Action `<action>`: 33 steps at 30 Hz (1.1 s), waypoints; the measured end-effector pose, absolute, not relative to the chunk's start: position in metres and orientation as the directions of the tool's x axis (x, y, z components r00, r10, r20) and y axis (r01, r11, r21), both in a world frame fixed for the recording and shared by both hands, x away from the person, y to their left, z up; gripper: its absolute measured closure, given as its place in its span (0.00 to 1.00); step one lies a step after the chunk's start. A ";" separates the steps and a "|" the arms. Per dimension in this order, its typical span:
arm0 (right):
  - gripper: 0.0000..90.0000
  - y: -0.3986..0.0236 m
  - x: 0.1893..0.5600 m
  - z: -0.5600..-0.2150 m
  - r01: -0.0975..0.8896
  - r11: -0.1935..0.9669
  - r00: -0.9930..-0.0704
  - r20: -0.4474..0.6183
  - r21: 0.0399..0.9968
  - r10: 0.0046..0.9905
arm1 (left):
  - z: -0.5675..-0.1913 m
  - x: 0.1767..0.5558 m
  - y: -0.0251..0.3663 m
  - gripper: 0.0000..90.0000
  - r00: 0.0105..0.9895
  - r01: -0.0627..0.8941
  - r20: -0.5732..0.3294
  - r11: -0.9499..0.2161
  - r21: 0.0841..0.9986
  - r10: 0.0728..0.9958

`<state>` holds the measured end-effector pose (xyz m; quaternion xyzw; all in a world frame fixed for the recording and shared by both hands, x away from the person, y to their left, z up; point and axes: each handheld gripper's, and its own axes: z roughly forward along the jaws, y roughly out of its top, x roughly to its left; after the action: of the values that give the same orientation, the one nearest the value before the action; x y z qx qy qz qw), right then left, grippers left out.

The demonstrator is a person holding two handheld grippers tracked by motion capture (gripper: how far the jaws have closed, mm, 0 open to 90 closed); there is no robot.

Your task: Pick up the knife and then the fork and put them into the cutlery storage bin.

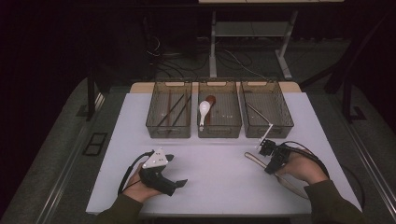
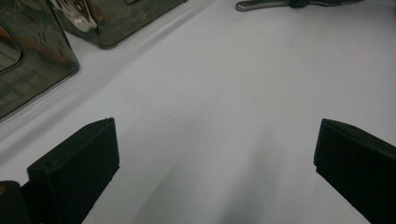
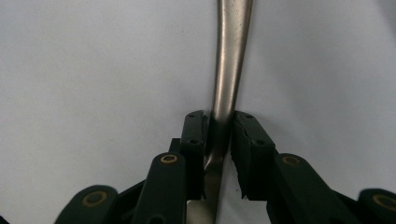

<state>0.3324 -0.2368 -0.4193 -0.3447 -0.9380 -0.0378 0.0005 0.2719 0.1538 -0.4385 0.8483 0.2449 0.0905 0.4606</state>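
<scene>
Steel knife (image 3: 232, 70) lies lengthwise between your right gripper (image 3: 219, 122) fingers, now clamped across its handle; left gripper (image 2: 215, 154) fingers gape.

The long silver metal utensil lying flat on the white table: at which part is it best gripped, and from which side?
Probably the narrow handle of the silver metal utensil, approached from above with one jaw on each long edge. It lies flat, so only those edges offer purchase; the right gripper already straddles it there.

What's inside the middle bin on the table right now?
The middle bin holds a white spoon leaning on the near wall, with a brown wooden spoon behind it. The white spoon covers part of the brown spoon's handle.
</scene>
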 end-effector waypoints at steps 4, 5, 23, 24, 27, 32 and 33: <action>0.88 -0.237 0.333 -0.419 0.661 0.748 -0.750 0.008 0.061 0.661 | -0.439 0.272 0.154 0.00 0.864 0.332 -0.072 -0.456 0.826 0.498; 0.89 -0.237 0.333 -0.419 0.673 0.738 -0.739 0.013 0.059 0.673 | -0.438 0.272 0.154 0.00 0.865 0.331 -0.071 -0.457 0.825 0.497; 0.89 -0.246 0.331 -0.415 0.672 0.728 -0.737 0.030 0.134 0.675 | -0.438 0.272 0.153 0.00 0.866 0.329 -0.070 -0.460 0.825 0.495; 0.89 -0.246 0.331 -0.414 0.671 0.728 -0.738 0.028 0.141 0.675 | -0.438 0.271 0.153 0.00 0.866 0.329 -0.070 -0.459 0.825 0.495; 0.89 -0.249 0.331 -0.410 0.671 0.723 -0.736 0.038 0.164 0.676 | -0.438 0.271 0.153 0.00 0.866 0.330 -0.071 -0.459 0.825 0.495; 0.89 -0.254 0.331 -0.405 0.674 0.709 -0.729 0.028 0.209 0.684 | -0.438 0.271 0.153 0.00 0.866 0.330 -0.071 -0.459 0.825 0.494; 0.89 -0.255 0.331 -0.404 0.674 0.706 -0.727 0.024 0.218 0.687 | -0.438 0.271 0.153 0.00 0.866 0.330 -0.072 -0.459 0.825 0.494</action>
<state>0.3314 -0.2546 -0.4039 -0.3685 -0.9230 -0.1064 -0.0294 0.2714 0.1532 -0.4384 0.8494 0.2427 0.0892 0.4600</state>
